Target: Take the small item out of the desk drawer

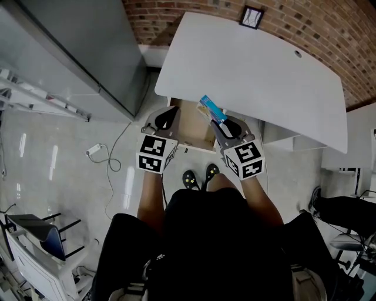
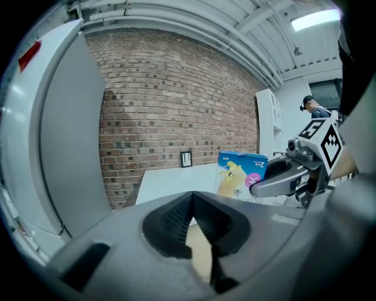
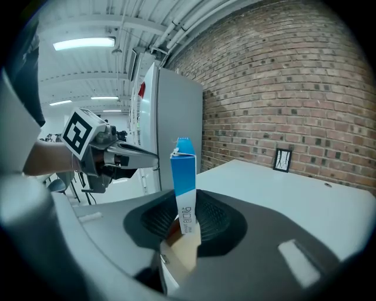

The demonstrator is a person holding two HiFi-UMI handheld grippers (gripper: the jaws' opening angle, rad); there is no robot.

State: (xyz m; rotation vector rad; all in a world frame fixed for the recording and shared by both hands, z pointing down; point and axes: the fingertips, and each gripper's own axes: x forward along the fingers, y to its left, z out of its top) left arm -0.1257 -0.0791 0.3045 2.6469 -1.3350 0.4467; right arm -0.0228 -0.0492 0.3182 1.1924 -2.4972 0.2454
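Observation:
A small blue box [image 1: 211,109] stands up between the jaws of my right gripper [image 1: 224,124], above the open drawer [image 1: 189,126] under the white desk [image 1: 264,76]. In the right gripper view the box [image 3: 184,185] is upright and narrow, and the pads press on its lower part. My left gripper [image 1: 167,119] hovers over the drawer's left side, shut and empty. The left gripper view shows its jaws closed together [image 2: 191,220], with the box [image 2: 239,174] and the right gripper [image 2: 281,176] to their right.
A brick wall with a small framed picture [image 1: 252,16] runs behind the desk. A tall grey cabinet [image 1: 88,47] stands to the left. A cable with a plug [image 1: 96,151] lies on the floor. A chair [image 1: 35,241] sits at the lower left.

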